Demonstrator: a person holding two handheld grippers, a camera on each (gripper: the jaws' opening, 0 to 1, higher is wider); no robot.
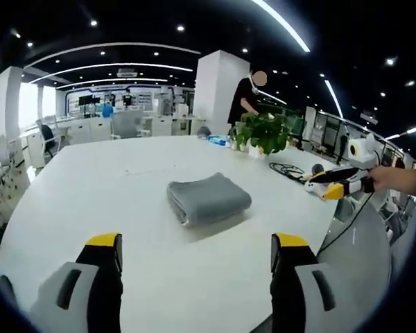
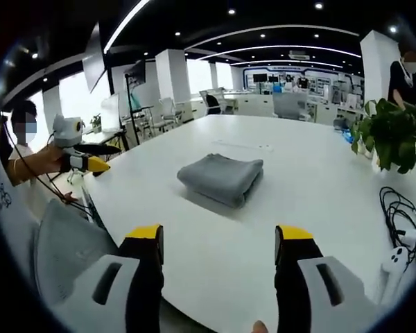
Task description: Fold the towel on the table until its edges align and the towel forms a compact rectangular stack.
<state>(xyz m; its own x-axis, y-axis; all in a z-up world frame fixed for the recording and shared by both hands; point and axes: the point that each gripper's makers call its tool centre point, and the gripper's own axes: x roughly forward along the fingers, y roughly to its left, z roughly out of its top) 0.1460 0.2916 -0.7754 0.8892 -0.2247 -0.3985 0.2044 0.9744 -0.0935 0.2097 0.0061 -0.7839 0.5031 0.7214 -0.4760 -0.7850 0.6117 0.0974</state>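
White table point(image 1: 90, 180) carries a folded grey towel point(image 1: 208, 199), potted plant point(image 1: 265, 132) and black cables point(image 1: 286, 168)

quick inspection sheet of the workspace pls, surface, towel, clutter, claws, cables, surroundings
surface: white table, mostly bare around the towel
job's things: grey towel folded into a compact stack mid-table, touched by neither claw
clutter: potted plant at the far edge; a blue item beside it, too small to identify
claws: left claw open, empty, short of the towel; right claw open, empty, short of the towel
cables: black cable coiled on the table near the plant
surroundings: open office with desks, chairs, columns; a person standing behind the plant
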